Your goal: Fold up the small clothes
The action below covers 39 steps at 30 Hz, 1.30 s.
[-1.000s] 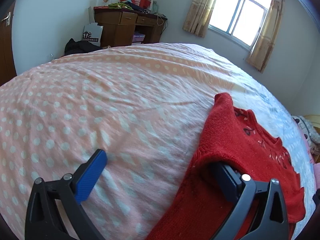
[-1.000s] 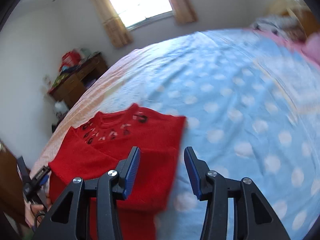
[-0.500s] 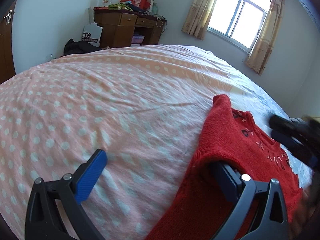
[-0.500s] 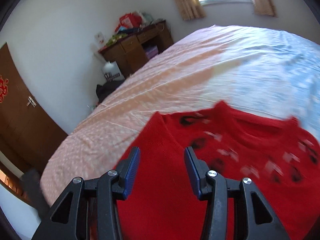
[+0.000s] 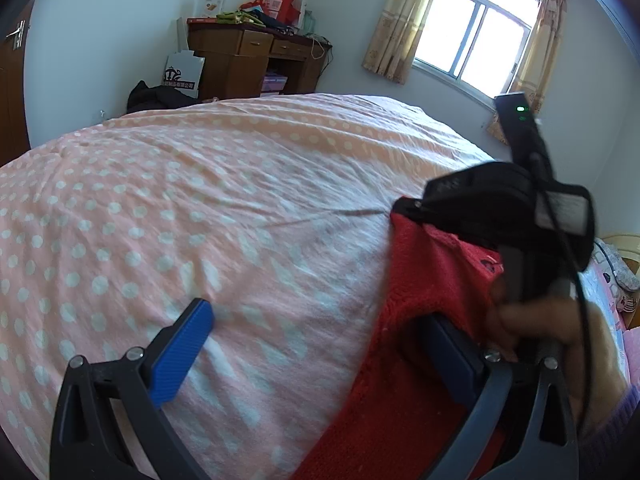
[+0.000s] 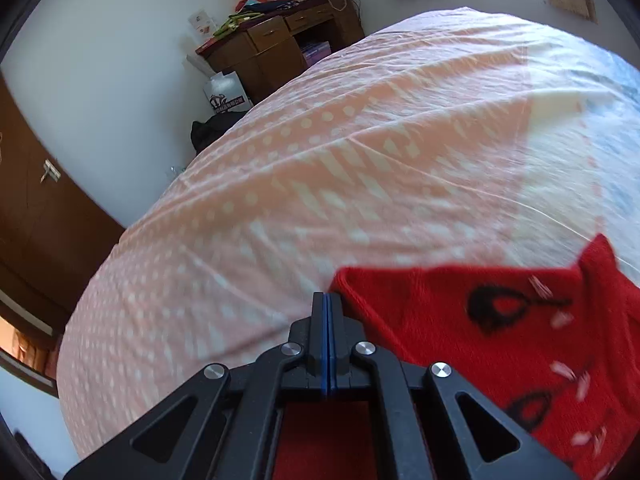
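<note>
My left gripper [image 5: 320, 344] is spread wide, its right finger tucked under the red knitted sweater [image 5: 424, 292] at four o'clock on the pink polka-dot bedspread [image 5: 200, 200]. My right gripper [image 6: 327, 312] is pressed closed at the sweater's edge; whether it pinches fabric, I cannot tell.

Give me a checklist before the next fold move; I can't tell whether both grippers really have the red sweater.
1. Right gripper closed: ok, its pads meet.
2. Right gripper pinching the red sweater: cannot tell. The pads meet right at its corner, but no cloth shows between them.
3. Left gripper clamped on the sweater: not ok. Its jaws stand wide open, one finger tucked under the sweater's edge and the other over the bedspread.
4. Bedspread beside the sweater lying flat: ok, only shallow wrinkles.
5. Sweater body lying smooth: cannot tell. The right gripper and the hand holding it hide much of it in the left wrist view.
</note>
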Each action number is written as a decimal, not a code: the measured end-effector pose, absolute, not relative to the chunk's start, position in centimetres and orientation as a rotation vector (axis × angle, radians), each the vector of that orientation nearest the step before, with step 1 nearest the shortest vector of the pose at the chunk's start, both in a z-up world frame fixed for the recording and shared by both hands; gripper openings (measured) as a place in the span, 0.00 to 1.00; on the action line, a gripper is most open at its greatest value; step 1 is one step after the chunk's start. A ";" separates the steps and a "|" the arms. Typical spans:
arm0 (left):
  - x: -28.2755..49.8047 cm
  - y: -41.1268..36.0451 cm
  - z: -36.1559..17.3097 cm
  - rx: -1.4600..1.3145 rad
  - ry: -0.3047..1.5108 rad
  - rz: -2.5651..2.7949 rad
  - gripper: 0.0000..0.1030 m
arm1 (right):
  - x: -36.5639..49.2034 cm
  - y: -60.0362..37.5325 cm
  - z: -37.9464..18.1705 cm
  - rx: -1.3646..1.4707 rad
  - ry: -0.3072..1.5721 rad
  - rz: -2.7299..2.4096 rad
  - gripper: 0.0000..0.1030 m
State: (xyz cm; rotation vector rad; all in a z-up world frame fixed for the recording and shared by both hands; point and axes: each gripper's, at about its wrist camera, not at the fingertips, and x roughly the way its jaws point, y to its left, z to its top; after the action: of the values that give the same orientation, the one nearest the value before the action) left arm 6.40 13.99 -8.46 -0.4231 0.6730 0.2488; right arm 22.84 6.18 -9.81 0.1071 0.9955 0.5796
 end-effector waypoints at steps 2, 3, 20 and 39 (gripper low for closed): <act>6.3 13.9 -8.5 -0.418 0.669 0.253 1.00 | 23.3 6.0 -9.8 0.141 0.999 0.565 0.00; 6.3 13.8 -8.5 -0.411 0.668 0.256 1.00 | 23.1 6.0 -9.4 0.139 0.991 0.562 0.00; 2.3 12.4 -0.9 -0.234 0.514 0.193 1.00 | 5.3 -20.9 -1.1 0.147 0.735 0.188 0.49; 18.6 10.6 -7.6 -0.243 0.891 0.241 0.94 | 1.6 -23.5 -6.4 -0.058 0.811 0.037 0.05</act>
State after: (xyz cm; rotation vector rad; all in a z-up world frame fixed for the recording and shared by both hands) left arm 18.64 10.57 -7.65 -0.2431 0.8907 0.2414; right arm 1.56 -23.46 -6.42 -0.0581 0.8105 0.0369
